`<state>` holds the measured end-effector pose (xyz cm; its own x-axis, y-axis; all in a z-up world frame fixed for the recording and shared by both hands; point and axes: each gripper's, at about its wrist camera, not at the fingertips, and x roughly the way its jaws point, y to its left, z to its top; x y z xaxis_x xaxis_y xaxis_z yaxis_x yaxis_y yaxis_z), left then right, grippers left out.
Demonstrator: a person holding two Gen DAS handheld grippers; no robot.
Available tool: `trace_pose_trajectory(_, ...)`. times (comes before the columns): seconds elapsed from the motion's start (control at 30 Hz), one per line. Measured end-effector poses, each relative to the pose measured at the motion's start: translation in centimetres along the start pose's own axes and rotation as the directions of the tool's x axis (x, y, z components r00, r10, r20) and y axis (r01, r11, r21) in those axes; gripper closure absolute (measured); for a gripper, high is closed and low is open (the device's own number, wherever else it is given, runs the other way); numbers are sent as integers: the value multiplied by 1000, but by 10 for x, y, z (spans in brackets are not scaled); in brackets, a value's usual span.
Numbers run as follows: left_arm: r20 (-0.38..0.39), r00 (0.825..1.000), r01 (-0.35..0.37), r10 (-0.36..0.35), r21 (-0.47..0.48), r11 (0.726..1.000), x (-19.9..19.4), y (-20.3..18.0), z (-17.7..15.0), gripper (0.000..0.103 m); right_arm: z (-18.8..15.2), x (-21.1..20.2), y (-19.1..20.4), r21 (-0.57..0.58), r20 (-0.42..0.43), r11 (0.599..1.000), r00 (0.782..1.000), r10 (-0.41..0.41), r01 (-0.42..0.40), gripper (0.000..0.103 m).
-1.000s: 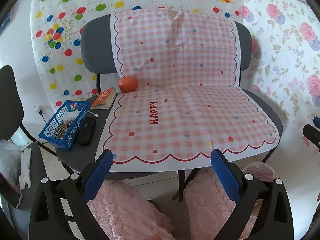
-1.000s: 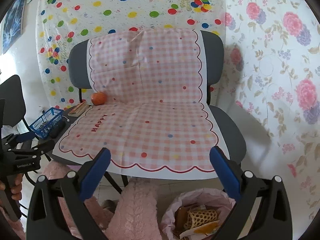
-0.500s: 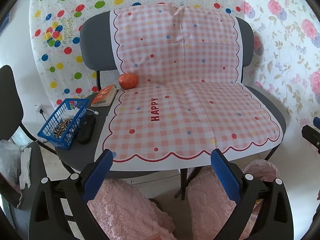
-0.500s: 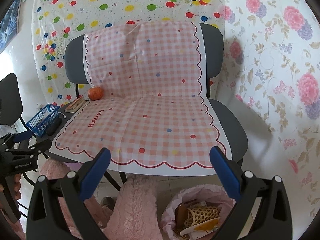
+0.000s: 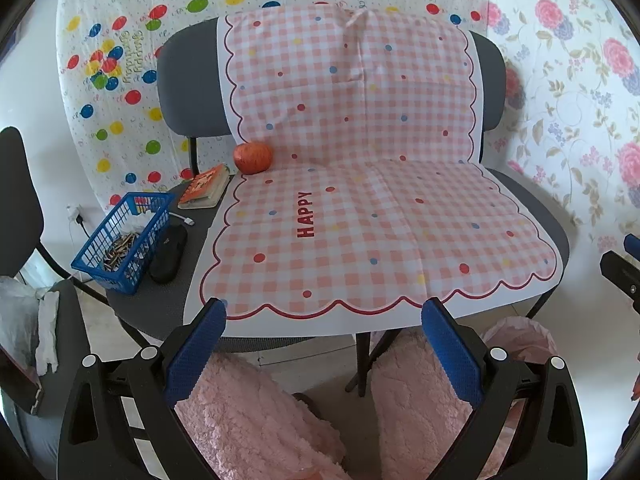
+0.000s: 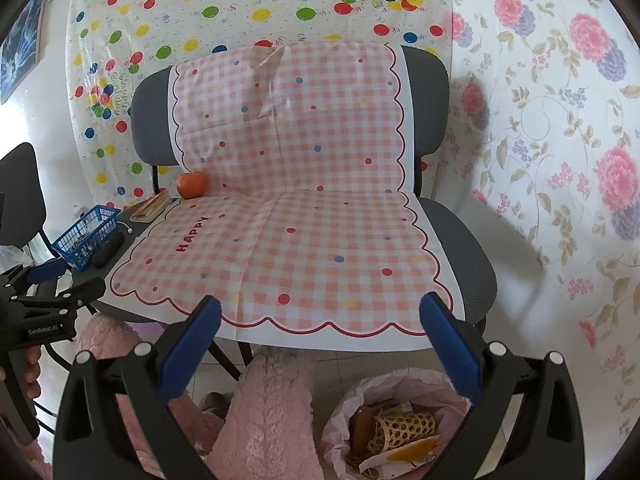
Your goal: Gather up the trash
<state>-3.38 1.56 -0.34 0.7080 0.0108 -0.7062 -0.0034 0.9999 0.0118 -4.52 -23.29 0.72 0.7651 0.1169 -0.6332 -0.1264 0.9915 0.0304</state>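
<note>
Left wrist view. My left gripper hangs in front of the bench seat, its blue fingers wide apart with nothing between them. The pink checked cloth printed HAPPY covers seat and backrest. An orange fruit sits at the cloth's back left corner, against the backrest. Left of the cloth, on bare seat: a book, a blue basket holding small dark pieces, a black case just beside the basket. Pink fleece legs fill the space below the fingers. The rim of the pink trash bag shows lower right, contents hidden from here. The right gripper's edge enters at far right.

Right wrist view. My right gripper is also spread wide, nothing held. Directly below it, on the floor in front of the seat, stands the trash bag, open; inside I see a woven bamboo cup, brown wrappers and a printed paper scrap. Left gripper at the left edge, beside the basket. Fruit and book lie at the seat's rear left.
</note>
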Motion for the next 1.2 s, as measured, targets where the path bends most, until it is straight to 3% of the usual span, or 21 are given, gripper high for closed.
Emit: trace_pose_trajectory(1.2, -4, 1000, -6, 6, -2, 1000, -3, 1, -4, 6, -2, -4, 0, 8, 5, 1000, 1000, -1, 1, 6)
